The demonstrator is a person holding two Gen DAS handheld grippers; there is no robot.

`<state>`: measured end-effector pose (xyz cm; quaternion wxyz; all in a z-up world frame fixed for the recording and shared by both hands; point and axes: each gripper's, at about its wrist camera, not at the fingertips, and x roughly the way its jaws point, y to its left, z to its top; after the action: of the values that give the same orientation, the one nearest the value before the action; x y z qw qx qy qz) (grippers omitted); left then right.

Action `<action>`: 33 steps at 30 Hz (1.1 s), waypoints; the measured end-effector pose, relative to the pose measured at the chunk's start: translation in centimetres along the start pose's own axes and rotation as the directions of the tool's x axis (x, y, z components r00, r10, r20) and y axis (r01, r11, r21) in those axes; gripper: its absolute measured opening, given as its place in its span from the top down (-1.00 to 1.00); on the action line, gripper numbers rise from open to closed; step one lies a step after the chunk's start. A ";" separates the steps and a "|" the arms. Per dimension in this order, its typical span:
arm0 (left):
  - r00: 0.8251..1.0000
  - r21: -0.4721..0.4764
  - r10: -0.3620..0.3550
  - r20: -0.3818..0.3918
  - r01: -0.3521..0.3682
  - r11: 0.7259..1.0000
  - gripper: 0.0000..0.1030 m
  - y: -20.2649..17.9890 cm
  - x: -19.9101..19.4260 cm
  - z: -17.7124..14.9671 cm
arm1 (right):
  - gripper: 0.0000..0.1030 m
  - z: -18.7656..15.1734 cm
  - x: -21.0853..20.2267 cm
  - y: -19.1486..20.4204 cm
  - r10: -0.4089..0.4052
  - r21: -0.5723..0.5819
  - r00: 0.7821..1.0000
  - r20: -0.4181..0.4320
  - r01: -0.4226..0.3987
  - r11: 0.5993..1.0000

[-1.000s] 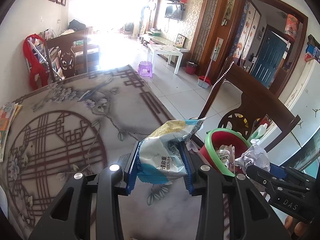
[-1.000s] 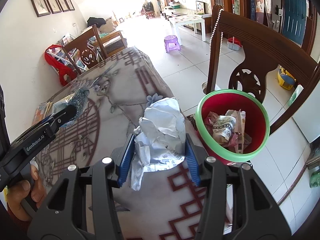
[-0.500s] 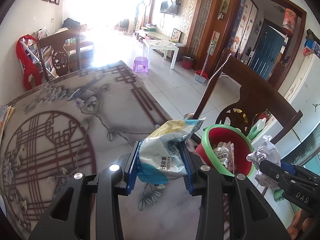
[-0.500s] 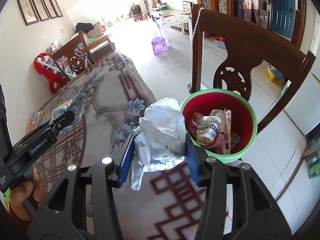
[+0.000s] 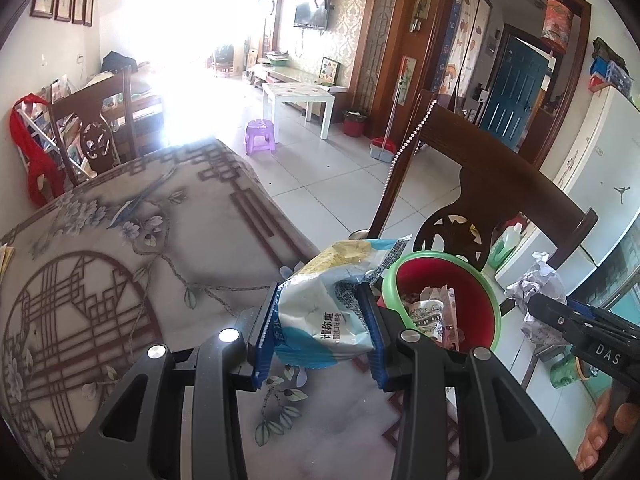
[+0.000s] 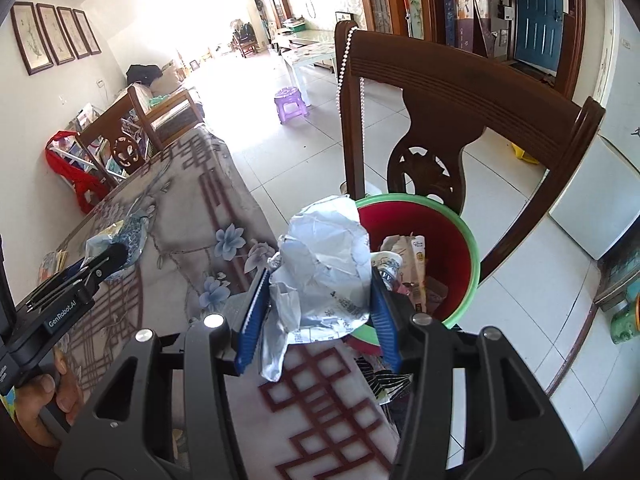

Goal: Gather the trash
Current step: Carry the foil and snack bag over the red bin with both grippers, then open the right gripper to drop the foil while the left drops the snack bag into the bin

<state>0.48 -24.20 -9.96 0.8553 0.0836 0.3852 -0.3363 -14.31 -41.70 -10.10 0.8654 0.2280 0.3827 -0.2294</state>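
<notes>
I hold two pieces of trash, one in each hand. My left hand-held gripper (image 5: 320,320) is squeezed shut on a snack bag (image 5: 324,312), and my right hand-held gripper (image 6: 316,304) is squeezed shut on a crumpled foil wrapper (image 6: 324,268). Both pieces look very light and soft, so I think they will bend and crinkle, not break. The snack bag looks smooth and shiny, so I guess it could slip if I hold it loosely. I think the best place to hold it is across its flat middle, and that is where the blue pads (image 5: 266,332) press it now. The foil wrapper is a puffy ball, so a squeeze on both sides of the ball seems right. The snack bag is white and blue with a yellow top and some dark writing, and its torn top sticks out past the tips of my left hand-held gripper. The foil wrapper is silver and grey, full of folds, and a loose flap hangs down below my right hand-held gripper. The red bin (image 6: 464,248) with a green rim is just ahead and to the right of both hand-held grippers, beside the edge of the bench (image 5: 100,260). It already has some wrappers inside. A dark wooden chair (image 6: 460,92) stands behind the bin. The foil wrapper is close to the bin's near rim, not over the middle yet.
</notes>
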 end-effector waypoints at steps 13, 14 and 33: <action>0.997 0.076 -0.066 -0.027 0.068 0.995 0.31 -4.9 3.0 1.1 | 0.08 3.2 3.4 -5.9 -0.065 0.037 0.998 -0.026 0.066 0.997; 0.997 0.083 -0.075 -0.033 0.077 0.994 0.31 -5.4 3.5 1.2 | 0.08 3.4 3.8 -6.3 -0.068 0.037 0.997 -0.030 0.069 0.997; 0.965 0.192 -0.188 -0.183 0.223 0.956 0.31 -15.4 14.8 2.9 | 0.08 5.4 6.0 -12.8 -0.112 0.073 0.991 -0.078 0.118 0.990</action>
<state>-0.56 -44.66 -16.80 0.7674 0.1606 0.4224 -0.4548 -14.99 -56.23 -14.21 0.8266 0.2470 0.4177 -0.2851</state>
